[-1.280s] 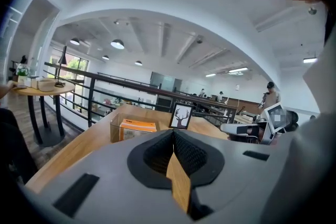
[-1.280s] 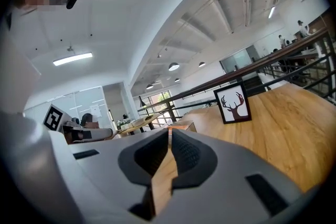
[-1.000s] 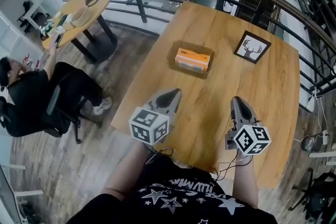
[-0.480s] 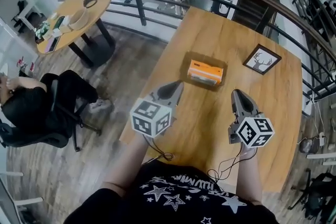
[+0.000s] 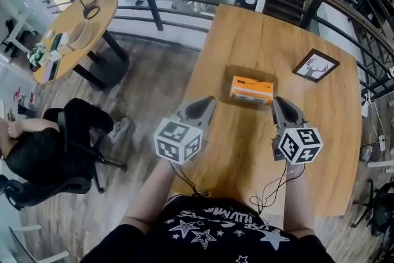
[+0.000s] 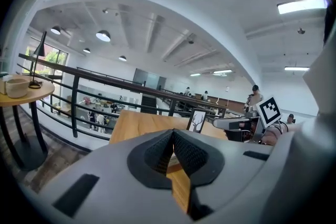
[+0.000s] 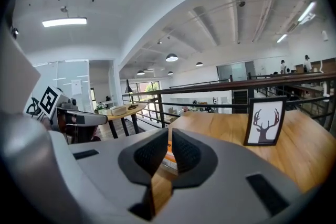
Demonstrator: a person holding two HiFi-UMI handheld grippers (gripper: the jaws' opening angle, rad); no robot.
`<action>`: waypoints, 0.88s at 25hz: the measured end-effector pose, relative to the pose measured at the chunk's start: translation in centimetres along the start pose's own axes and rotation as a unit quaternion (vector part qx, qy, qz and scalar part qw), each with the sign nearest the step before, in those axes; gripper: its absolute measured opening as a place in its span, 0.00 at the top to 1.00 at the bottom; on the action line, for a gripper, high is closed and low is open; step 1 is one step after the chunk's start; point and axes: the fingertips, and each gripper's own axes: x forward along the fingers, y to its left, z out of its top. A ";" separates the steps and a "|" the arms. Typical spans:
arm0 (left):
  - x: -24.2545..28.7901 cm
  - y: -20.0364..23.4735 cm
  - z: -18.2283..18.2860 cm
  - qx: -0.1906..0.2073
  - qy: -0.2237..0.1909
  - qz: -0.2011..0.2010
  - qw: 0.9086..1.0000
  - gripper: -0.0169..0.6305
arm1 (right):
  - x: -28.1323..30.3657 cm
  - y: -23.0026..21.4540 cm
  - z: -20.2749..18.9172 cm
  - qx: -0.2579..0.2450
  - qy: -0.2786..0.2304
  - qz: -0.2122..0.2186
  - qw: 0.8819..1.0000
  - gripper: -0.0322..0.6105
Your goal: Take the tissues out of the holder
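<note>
Fingers (image 6: 191, 156) closed, empty, on left gripper (image 5: 206, 101), right gripper (image 5: 278, 101) — tissue holder (image 5: 251, 89) ahead.

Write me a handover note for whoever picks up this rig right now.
Left hand-held gripper: shut, empty, over the table's left edge.
Right hand-held gripper: shut, empty, just short of the tissue pack.
The orange tissue pack lies in its dark holder mid-table. A deer picture stands beyond it, to the right.
Done: nothing taken out yet.
Left: grip the tissues and lift them out of the holder.
</note>
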 end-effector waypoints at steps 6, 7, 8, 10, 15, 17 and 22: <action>1.2 2.9 0.1 0.003 0.010 -0.019 1.000 0.95 | 4.5 -0.4 -0.1 -0.041 0.033 -0.023 0.998 0.90; 1.4 3.2 0.2 0.002 0.010 -0.022 1.000 0.95 | 5.1 -0.5 -0.2 -0.046 0.039 -0.022 0.998 0.90; 1.6 3.5 0.2 0.000 0.010 -0.024 1.000 0.95 | 5.7 -0.5 -0.2 -0.050 0.045 -0.018 0.998 0.90; 1.9 4.0 0.1 -0.003 0.012 -0.028 1.000 0.95 | 6.8 -0.2 -0.3 -0.056 0.055 0.002 0.997 0.90; 2.5 5.5 -0.9 -0.017 0.021 -0.030 0.999 0.95 | 9.3 0.5 -1.6 -0.084 0.100 0.049 0.990 0.89; 2.8 5.9 -1.1 -0.022 0.023 -0.030 0.999 0.95 | 10.1 0.4 -2.3 -0.093 0.126 0.062 0.986 0.75; 3.7 6.6 -1.6 -0.029 0.027 -0.031 0.999 0.95 | 12.0 0.0 -4.4 -0.137 0.196 0.091 0.967 0.59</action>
